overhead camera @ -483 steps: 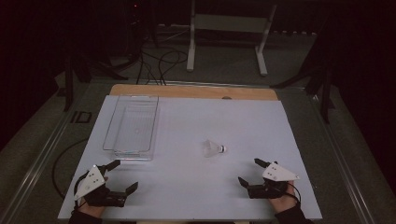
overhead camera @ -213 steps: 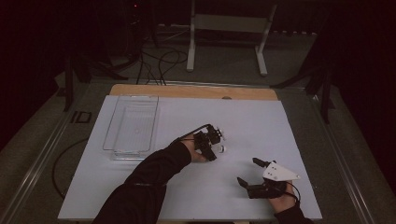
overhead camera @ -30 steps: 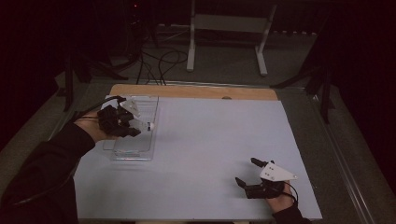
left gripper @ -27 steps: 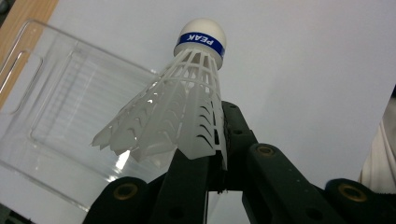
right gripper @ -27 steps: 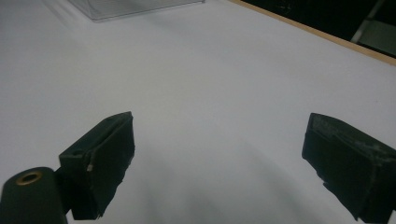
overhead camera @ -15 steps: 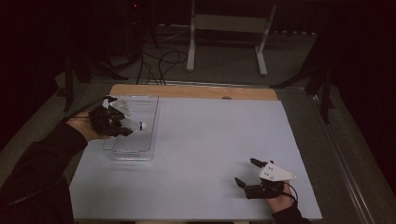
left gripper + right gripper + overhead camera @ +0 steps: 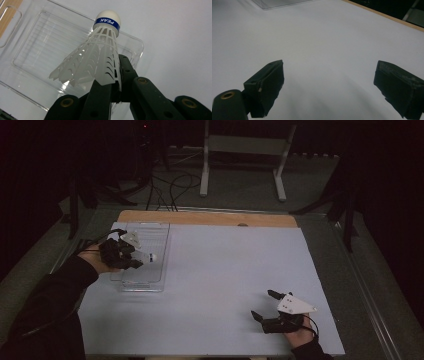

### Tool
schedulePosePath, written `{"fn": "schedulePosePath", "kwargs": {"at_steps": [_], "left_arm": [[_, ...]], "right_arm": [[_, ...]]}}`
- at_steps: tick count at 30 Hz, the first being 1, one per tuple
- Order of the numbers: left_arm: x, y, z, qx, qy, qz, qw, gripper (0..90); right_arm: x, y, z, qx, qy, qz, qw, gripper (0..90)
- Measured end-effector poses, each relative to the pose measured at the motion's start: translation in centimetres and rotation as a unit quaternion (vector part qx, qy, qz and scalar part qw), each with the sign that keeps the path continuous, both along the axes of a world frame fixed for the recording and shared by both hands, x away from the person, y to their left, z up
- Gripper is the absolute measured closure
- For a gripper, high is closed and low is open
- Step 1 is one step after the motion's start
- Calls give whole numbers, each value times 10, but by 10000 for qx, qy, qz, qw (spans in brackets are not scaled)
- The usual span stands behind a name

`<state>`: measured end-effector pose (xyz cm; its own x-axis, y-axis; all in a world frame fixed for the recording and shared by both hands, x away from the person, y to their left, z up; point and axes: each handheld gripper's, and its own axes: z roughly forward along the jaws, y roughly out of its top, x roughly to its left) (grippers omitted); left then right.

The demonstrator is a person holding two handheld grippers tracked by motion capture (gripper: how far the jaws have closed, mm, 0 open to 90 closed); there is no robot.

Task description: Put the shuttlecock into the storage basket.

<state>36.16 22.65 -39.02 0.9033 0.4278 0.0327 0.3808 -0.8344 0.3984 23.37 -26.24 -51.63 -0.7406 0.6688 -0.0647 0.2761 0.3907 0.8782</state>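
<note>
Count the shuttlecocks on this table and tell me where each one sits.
1. The white shuttlecock with the blue band is pinched by its skirt in the left tongs, held over the clear tray at the table's left. None other visible.

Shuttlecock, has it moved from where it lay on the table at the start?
Yes. The shuttlecock went left from mid-table; the left gripper holds it over the clear tray.
</note>
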Motion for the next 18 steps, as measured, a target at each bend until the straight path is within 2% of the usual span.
{"fn": "schedulePosePath", "kwargs": {"at_steps": [2, 7, 18], "left_arm": [[1, -1, -5, 1, 55, 9, 10000, 897], [4, -1, -14, 41, 13, 13, 10000, 897], [10, -3, -34, 142, 234, 86, 9996, 897]], "right_arm": [[0, 0, 0, -1, -4, 5, 10000, 94], [0, -1, 0, 1, 11, 5, 10000, 94], [0, -1, 0, 1, 20, 12, 10000, 94]]}}
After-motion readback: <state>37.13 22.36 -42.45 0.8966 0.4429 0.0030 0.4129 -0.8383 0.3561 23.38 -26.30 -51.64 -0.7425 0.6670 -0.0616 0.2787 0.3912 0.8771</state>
